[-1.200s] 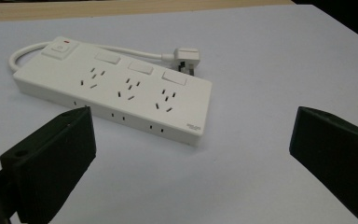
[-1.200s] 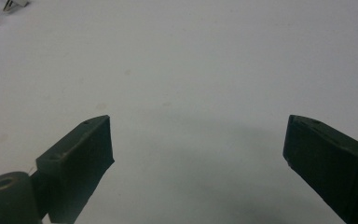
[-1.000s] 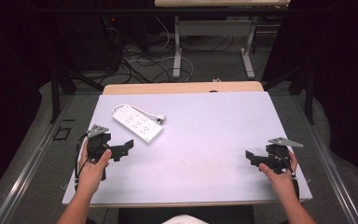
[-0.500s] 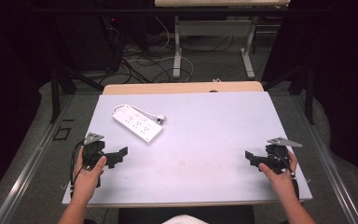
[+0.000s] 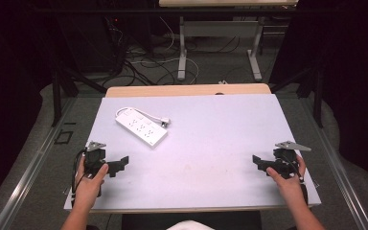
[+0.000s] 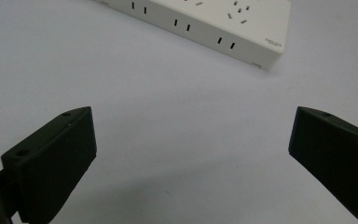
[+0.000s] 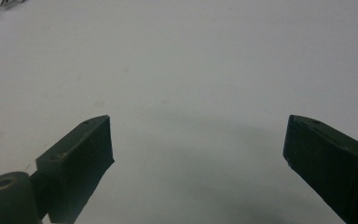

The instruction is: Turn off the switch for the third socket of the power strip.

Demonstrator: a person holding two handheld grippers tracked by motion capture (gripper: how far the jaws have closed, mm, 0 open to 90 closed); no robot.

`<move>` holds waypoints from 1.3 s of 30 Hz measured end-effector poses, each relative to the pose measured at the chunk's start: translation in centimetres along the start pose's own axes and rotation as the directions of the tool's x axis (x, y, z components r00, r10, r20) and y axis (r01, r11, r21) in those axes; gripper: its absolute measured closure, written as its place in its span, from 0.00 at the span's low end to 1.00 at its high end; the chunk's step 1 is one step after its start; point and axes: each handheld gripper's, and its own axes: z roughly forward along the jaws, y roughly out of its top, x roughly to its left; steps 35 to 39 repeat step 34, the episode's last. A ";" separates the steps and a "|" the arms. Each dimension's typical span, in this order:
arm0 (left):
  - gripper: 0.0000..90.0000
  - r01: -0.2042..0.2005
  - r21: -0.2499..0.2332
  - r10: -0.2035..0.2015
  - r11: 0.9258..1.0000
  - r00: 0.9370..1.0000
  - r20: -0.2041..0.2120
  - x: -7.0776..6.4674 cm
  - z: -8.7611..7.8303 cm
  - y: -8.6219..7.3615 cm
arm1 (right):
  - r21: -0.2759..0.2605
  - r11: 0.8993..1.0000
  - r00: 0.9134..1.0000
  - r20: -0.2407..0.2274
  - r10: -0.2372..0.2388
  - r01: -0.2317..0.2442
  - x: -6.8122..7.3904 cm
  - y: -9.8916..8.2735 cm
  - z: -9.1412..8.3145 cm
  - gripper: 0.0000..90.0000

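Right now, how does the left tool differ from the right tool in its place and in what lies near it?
The left tool sits at the table's near left edge, the right tool at its near right edge. The white power strip lies close ahead of the left tool, but far across the table from the right tool. Both are open, hold nothing, and point inward.

Spread tongs [image 6: 191, 154] before power strip [image 6: 223, 23]
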 end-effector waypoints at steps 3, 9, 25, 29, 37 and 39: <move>0.01 0.005 0.021 -0.005 1.000 1.000 -0.012 0.2 -0.1 -0.2 | 0.005 1.000 1.000 -0.004 0.003 -0.002 0.0 0.0 0.0 0.09; 0.01 0.006 0.017 -0.006 1.000 0.999 -0.043 0.7 0.0 -0.5 | 0.005 1.000 1.000 0.001 0.003 -0.003 -0.1 0.0 0.0 0.09; 0.01 0.020 0.017 -0.019 1.000 0.998 -0.064 1.5 0.2 -0.9 | 0.010 1.000 1.000 -0.002 -0.006 0.006 -0.2 0.0 0.1 0.09; 0.01 0.022 0.020 -0.021 1.000 0.998 -0.065 1.6 0.3 -0.9 | 0.010 1.000 1.000 -0.002 -0.003 0.003 -0.2 0.0 0.1 0.09; 0.01 0.024 0.023 -0.023 0.999 0.998 -0.067 1.6 0.3 -0.9 | 0.010 1.000 1.000 0.000 0.001 -0.001 -0.2 0.0 0.0 0.09; 0.01 0.024 0.023 -0.023 0.999 0.998 -0.067 1.6 0.3 -0.9 | 0.010 1.000 1.000 0.000 0.001 -0.001 -0.2 0.0 0.0 0.09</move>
